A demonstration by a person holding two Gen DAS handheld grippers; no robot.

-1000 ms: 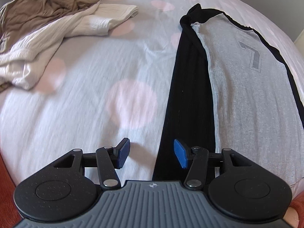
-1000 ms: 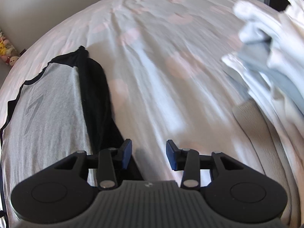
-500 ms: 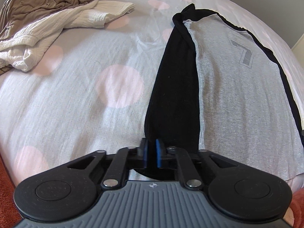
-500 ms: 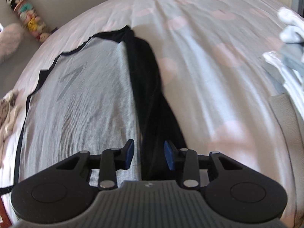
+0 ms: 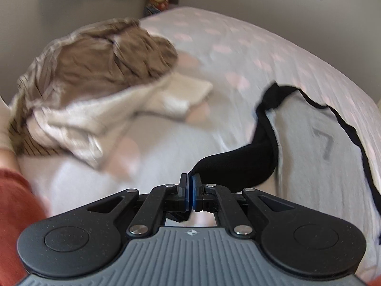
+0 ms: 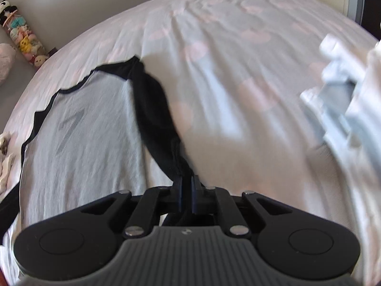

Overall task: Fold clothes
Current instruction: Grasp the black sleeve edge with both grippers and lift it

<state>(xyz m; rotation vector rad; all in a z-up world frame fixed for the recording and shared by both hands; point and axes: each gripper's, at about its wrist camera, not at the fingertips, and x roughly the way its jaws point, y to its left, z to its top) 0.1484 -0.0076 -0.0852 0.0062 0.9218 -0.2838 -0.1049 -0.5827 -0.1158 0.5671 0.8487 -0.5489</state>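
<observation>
A grey shirt (image 5: 316,166) with black sleeves and a "7" mark lies spread on the bed. My left gripper (image 5: 190,190) is shut on its black left sleeve (image 5: 240,164), which is lifted and curls up off the sheet. In the right wrist view the same grey shirt (image 6: 90,147) lies at left. My right gripper (image 6: 187,190) is shut on the shirt's other black sleeve (image 6: 157,114), raised from the bed. Both views are motion-blurred.
A heap of brown and cream clothes (image 5: 95,90) sits at the left of the bed. White and grey clothes (image 6: 345,100) lie at the right. The pink-dotted sheet (image 6: 238,59) stretches behind. Small plush toys (image 6: 21,38) line the wall. An orange sleeve (image 5: 16,214) shows low left.
Both grippers rose, each lifting a black sleeve off the bed. The right gripper went from open to shut; the left stayed shut since half a second ago.
</observation>
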